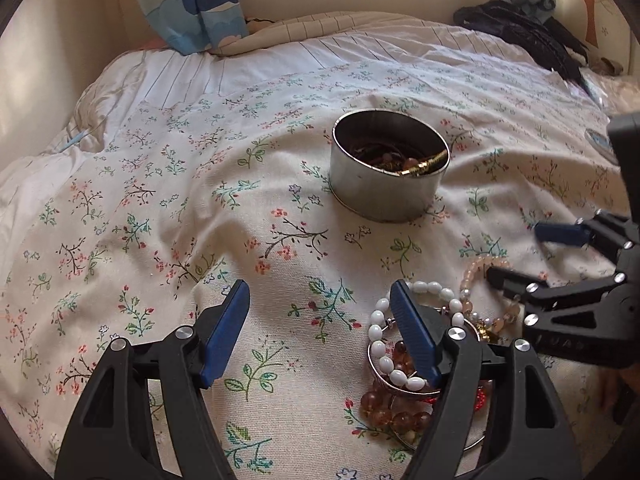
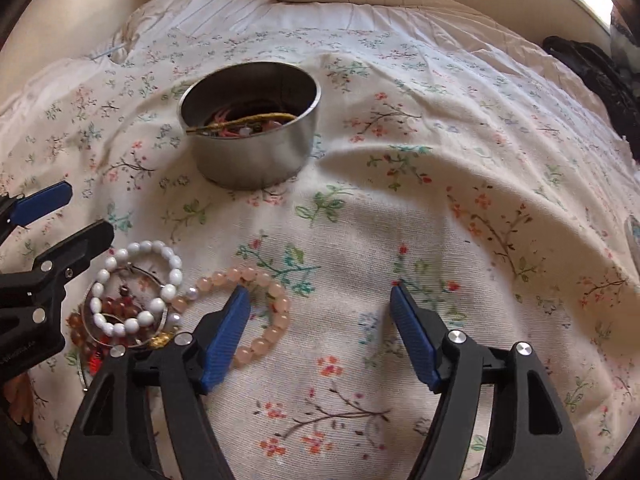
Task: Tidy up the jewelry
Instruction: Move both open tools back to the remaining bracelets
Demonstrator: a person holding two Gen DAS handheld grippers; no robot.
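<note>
Both open tongs point(image 1: 320, 332) point(image 2: 320, 332) flank the bracelets point(image 2: 132, 300).

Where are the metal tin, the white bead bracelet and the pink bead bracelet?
metal tin point(image 2: 256, 160), right wrist view, front wall.
white bead bracelet point(image 2: 175, 276), right wrist view, a bead on its right side.
pink bead bracelet point(image 2: 280, 320), right wrist view, right-side bead.

A bed point(image 1: 168, 184) covered with a rumpled flowered sheet carries everything. A round metal tin point(image 1: 386, 192) stands upright on the sheet. Nearer than the tin lies a heap of bracelets: white beads point(image 2: 132, 292) over amber beads point(image 1: 394, 408), with pink beads point(image 2: 264, 308) just beside them.
</note>
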